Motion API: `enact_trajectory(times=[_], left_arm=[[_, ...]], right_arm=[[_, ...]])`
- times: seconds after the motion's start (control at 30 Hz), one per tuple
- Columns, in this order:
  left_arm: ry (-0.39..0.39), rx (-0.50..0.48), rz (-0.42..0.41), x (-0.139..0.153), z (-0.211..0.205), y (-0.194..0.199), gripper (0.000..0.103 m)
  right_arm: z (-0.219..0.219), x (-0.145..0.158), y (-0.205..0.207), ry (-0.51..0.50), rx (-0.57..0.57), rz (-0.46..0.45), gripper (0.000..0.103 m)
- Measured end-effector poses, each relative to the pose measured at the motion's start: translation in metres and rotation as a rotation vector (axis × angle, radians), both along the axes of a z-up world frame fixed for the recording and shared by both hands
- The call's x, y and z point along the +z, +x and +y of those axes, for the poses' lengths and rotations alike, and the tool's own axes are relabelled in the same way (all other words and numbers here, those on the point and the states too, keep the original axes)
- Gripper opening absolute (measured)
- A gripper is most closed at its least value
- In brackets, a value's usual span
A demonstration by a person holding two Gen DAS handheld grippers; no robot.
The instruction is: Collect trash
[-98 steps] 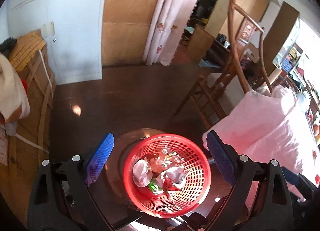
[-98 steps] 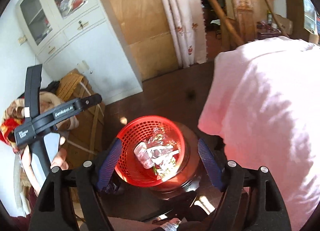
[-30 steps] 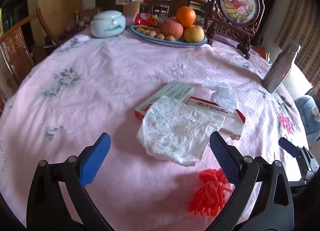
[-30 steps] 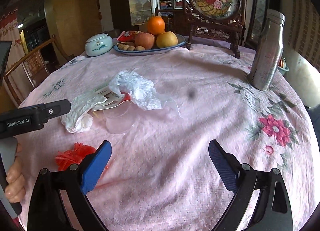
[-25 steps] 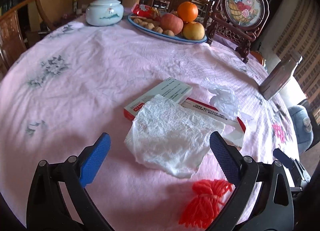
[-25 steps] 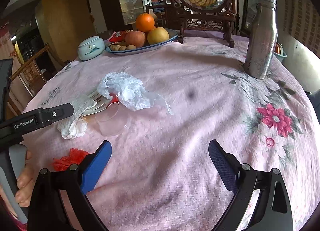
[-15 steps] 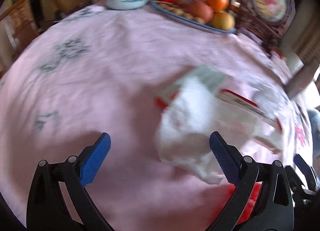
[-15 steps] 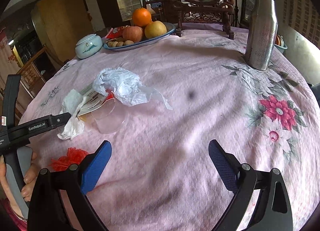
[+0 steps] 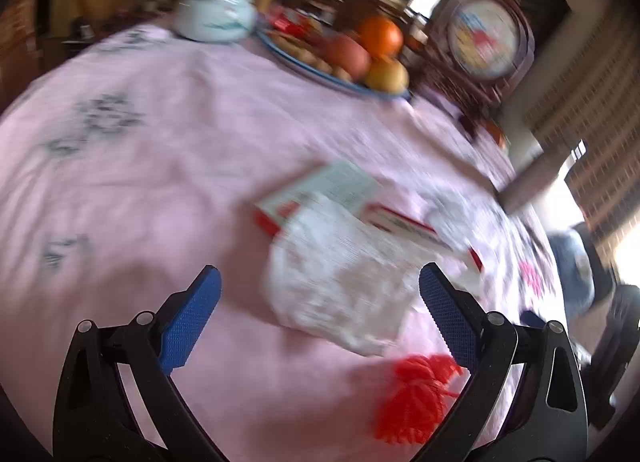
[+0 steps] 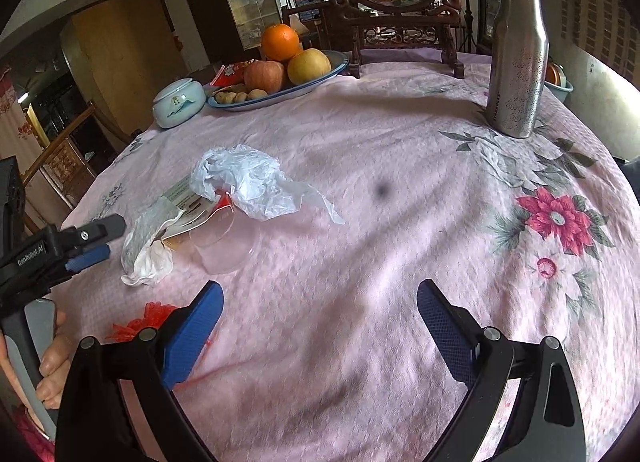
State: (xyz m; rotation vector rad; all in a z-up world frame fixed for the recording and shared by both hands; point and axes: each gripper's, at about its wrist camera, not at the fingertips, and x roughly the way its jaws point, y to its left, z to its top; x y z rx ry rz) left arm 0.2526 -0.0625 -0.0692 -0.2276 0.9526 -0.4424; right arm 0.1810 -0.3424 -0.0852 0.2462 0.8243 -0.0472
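Crumpled tissue lies on the pink tablecloth at 12 o'clock of the left gripper, jaws apart — closer than a second ago, so pickup looks near. Right view: right gripper apart, empty; tissue at 10 o'clock. Trash counted: one tissue, one plastic bag, one clear cup, one red tassel.
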Motion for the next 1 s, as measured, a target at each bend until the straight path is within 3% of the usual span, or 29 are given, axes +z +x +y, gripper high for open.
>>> enact_trajectory(times=[0.1,0.2,0.27,0.37,0.47,0.53,0.7,0.8,1.0], left_arm=[[0.048,-0.072,0.058,-0.014,-0.022,0.003,0.096],[0.093,-0.051,0.044,-0.015,-0.026,0.005,0.095],[0.13,0.024,0.026,-0.013,-0.017,0.006,0.094],[0.168,0.18,0.018,-0.012,0.013,0.009,0.081],[0.174,0.336,0.008,-0.007,0.044,0.009,0.08],[0.156,0.378,-0.002,-0.004,0.055,0.006,0.079],[0.071,0.298,0.005,-0.002,0.053,0.005,0.081],[0.09,0.262,0.025,-0.007,0.041,0.008,0.081],[0.146,0.287,0.062,-0.018,0.043,0.009,0.081]], right_arm=[[0.0,0.001,0.0,0.006,0.002,0.0,0.096],[0.001,0.002,-0.001,0.002,0.002,-0.004,0.096],[0.0,0.002,-0.001,-0.003,-0.002,-0.006,0.096],[0.0,0.001,0.0,0.0,-0.003,-0.003,0.094],[0.0,0.0,0.0,0.011,0.002,0.003,0.094],[0.0,-0.001,0.0,0.017,0.005,0.004,0.094],[0.0,0.0,-0.001,0.037,0.017,-0.001,0.094],[0.001,0.0,-0.001,0.049,0.025,-0.001,0.094],[0.001,-0.001,0.0,0.071,0.044,0.005,0.094]])
